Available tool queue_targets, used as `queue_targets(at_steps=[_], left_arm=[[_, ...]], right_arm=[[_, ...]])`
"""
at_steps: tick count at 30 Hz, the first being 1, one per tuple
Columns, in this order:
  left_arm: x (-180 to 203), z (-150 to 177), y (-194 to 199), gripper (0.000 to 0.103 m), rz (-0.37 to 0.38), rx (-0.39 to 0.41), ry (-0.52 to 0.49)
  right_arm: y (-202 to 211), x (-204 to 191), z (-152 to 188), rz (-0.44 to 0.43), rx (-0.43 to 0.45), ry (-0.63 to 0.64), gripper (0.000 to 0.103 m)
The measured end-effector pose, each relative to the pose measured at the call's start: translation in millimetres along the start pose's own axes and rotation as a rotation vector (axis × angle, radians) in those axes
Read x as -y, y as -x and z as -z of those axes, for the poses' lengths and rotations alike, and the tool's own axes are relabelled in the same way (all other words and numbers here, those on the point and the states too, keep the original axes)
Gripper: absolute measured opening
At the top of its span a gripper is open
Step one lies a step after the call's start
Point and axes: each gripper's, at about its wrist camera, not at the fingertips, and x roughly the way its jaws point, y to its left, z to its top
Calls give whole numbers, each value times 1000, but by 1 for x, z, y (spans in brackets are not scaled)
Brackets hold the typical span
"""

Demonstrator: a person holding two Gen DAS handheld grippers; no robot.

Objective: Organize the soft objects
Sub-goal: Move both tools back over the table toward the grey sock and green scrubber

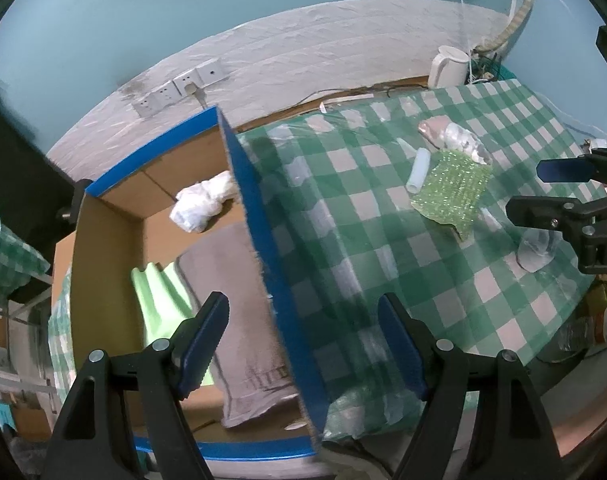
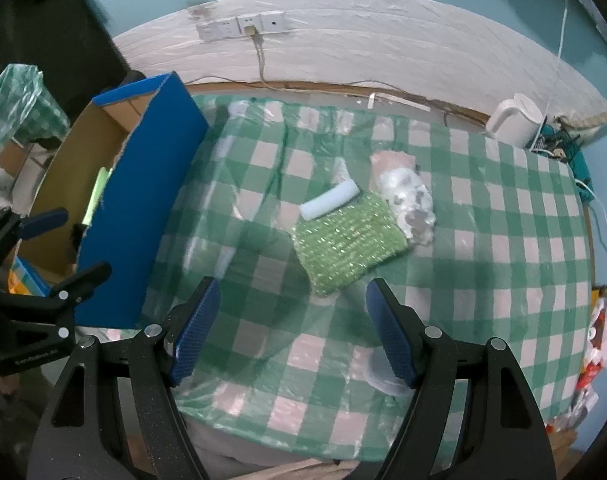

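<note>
A blue cardboard box (image 1: 263,240) stands at the table's left end; inside lie a grey towel (image 1: 239,320), a light green cloth (image 1: 159,300) and a white crumpled bundle (image 1: 203,204). My left gripper (image 1: 303,344) hangs open astride the box's right wall, holding nothing. On the checked tablecloth (image 2: 483,240) lie a sparkly green cloth (image 2: 347,244), a white foam roll (image 2: 329,200) and a white-and-pink soft bundle (image 2: 407,200). My right gripper (image 2: 291,328) is open above the table, just in front of the green cloth, with nothing between its jaws.
A white kettle (image 2: 513,120) stands at the table's far right corner by cables. A wall socket strip (image 2: 243,26) sits behind. A clear plastic lid (image 2: 379,376) lies near the front edge. Clutter and bags sit off the right side (image 2: 599,340).
</note>
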Motion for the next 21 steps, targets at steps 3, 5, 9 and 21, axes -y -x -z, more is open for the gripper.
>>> queue_targets(at_steps=[3,5,9,21], left_arm=[[7,-4,-3,78,7,-6,-9],[11,-5,-6,78,11,-10,-13],[20,-10,-12,78,23,-25,-15],[55,-24,-29,78,48,-55,-54]], right_arm=[[0,11,4,7,0,-16,76],[-1,19,7,14,0,-26,76],[-4,36,16,33,-8,-52,76],[-30,76,43,58,-81,-114,76]])
